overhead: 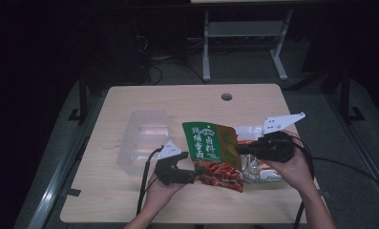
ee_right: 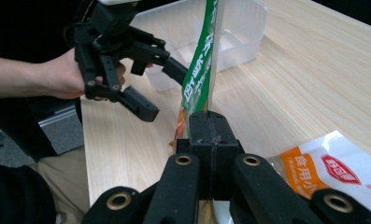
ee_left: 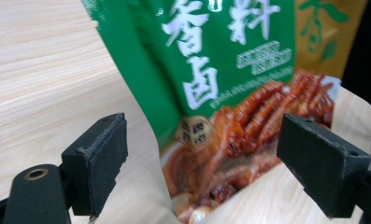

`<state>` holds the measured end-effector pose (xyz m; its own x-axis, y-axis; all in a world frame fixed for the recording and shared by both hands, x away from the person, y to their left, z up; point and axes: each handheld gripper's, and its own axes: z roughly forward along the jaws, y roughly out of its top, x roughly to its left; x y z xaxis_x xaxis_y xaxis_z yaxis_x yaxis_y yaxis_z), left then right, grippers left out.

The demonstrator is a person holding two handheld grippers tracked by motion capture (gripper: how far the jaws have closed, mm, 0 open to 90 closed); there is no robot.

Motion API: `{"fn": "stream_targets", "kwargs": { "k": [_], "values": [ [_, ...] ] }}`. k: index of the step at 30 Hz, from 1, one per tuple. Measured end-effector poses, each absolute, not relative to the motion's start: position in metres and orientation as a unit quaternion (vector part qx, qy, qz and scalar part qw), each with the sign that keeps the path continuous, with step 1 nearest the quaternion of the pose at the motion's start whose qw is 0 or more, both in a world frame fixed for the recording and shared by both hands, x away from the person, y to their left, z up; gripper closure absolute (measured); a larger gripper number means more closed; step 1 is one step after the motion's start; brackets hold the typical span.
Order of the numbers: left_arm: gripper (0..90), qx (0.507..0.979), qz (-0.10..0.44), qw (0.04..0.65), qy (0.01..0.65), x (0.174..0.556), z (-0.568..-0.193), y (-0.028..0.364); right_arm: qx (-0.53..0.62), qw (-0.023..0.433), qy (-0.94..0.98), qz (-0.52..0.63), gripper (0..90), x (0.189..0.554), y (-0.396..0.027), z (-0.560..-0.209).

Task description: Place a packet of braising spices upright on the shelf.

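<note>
- Nearest to the high view's camera are the person's two forearms, which come in from the bottom edge. On the wooden table (overhead: 130, 200) the green sauce packet (overhead: 210, 143) stands lifted, close to the table's middle and just right of the clear plastic box (overhead: 142, 138). The right gripper (overhead: 242, 148) holds the packet at its right edge with its jaws closed on it. The left gripper (overhead: 193, 174) is at the packet's lower left corner, with wide jaws that do not press on it. A silver packet (overhead: 256, 171) lies on the table under the green one, at its right.
- In the left gripper view, the two black pads (ee_left: 101, 163) are far apart. The green sauce packet (ee_left: 220, 93) hangs between them, with white characters and a picture of red-brown meat, and neither pad touches it. The table (ee_left: 38, 79) is behind the packet.
- In the right gripper view, the right gripper (ee_right: 210, 133) is tightly closed on the packet's edge (ee_right: 199, 79), which rises straight up from the jaws. Left of the packet, the left gripper (ee_right: 162, 86) is spread open in the person's hand (ee_right: 61, 77). The clear plastic box (ee_right: 239, 23) stands behind the packet, and a white and orange packet (ee_right: 332, 172) lies to its right.
</note>
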<state>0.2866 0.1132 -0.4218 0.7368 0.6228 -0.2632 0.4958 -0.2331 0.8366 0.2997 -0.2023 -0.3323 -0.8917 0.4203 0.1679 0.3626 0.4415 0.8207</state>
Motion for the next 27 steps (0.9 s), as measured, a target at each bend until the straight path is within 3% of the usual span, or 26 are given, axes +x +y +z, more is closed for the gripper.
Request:
{"fn": "stream_targets", "kwargs": {
  "k": [7, 11, 12, 13, 15, 25, 27],
  "values": [
    [31.7, 0.791, 0.023, 0.503, 0.348, 0.3, -0.429, 0.106, 0.225, 0.017, 0.845, 0.486, 90.0, 0.298, -0.208, -0.337],
    [61.5, 0.788, 0.024, 0.513, 0.338, 0.298, -0.431, 0.107, 0.233, 0.02, 0.847, 0.478, 90.0, 0.297, -0.21, -0.341],
    [61.5, 0.785, 0.02, 0.519, 0.337, 0.296, -0.432, 0.109, 0.234, 0.021, 0.846, 0.478, 90.0, 0.296, -0.212, -0.342],
    [71.4, 0.783, 0.015, 0.526, 0.332, 0.294, -0.432, 0.111, 0.239, 0.021, 0.844, 0.48, 90.0, 0.296, -0.215, -0.344],
    [79.4, 0.785, 0.017, 0.526, 0.326, 0.293, -0.432, 0.112, 0.248, 0.022, 0.841, 0.48, 90.0, 0.297, -0.217, -0.347],
    [84.9, 0.795, 0.059, 0.517, 0.31, 0.282, -0.427, 0.111, 0.272, 0.008, 0.83, 0.487, 89.5, 0.303, -0.22, -0.361],
    [85.1, 0.797, 0.06, 0.516, 0.308, 0.281, -0.426, 0.112, 0.278, 0.003, 0.827, 0.488, 86.1, 0.303, -0.22, -0.363]
  ]
}}
